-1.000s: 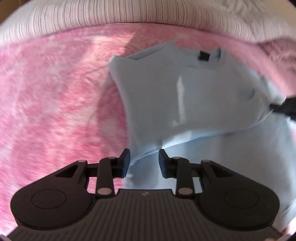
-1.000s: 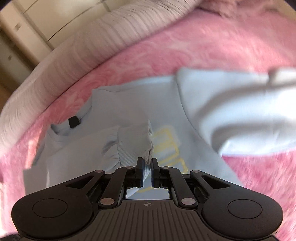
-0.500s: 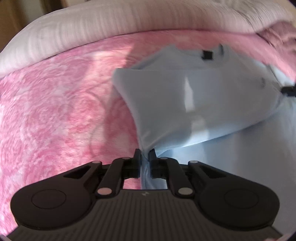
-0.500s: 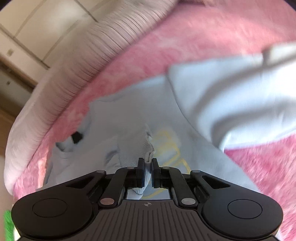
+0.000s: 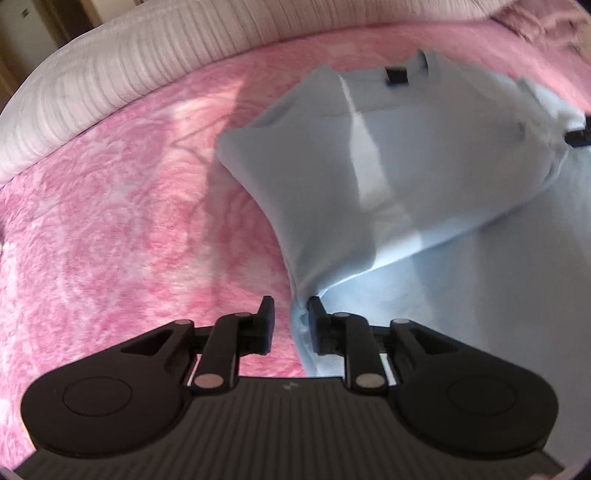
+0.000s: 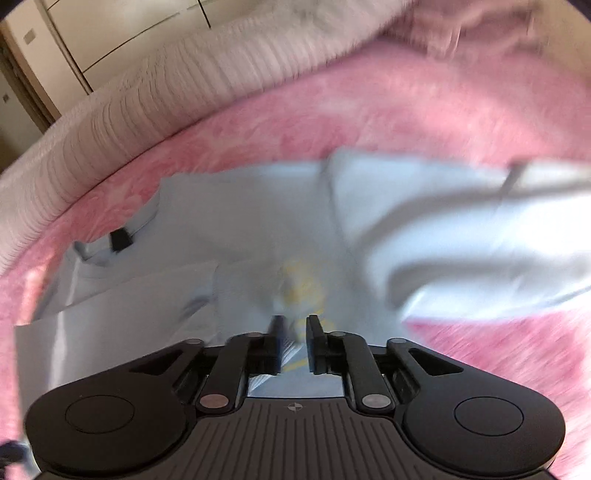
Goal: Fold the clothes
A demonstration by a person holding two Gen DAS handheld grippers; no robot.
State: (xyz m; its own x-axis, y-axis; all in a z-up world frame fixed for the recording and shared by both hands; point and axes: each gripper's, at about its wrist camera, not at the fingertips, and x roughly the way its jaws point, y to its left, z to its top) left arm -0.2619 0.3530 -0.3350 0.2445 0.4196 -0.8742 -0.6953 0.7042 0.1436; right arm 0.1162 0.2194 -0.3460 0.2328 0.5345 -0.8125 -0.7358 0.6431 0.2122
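A light blue sweatshirt (image 5: 369, 166) lies on a pink fleece blanket (image 5: 110, 221), with a black neck label (image 5: 397, 75) at the far end. One sleeve is folded across its body. My left gripper (image 5: 290, 319) is open at the sweatshirt's left edge, and the fabric rests against its right finger. In the right wrist view, which is blurred, my right gripper (image 6: 294, 332) is open over the sweatshirt (image 6: 240, 221), near a yellow print (image 6: 303, 273). A ribbed cuff sits loosely between its fingers. The other sleeve spreads to the right.
A white ribbed quilt (image 5: 129, 62) borders the blanket's far side, also shown in the right wrist view (image 6: 166, 81). Pale cabinet doors (image 6: 110, 22) stand behind it. A crumpled pink fabric (image 5: 535, 29) lies at the far right. The right gripper's black tip (image 5: 578, 138) shows at the frame edge.
Both grippers were shut on the sweatshirt half a second ago and have opened. The folded sleeve now rests on the body. The right wrist view is swinging.
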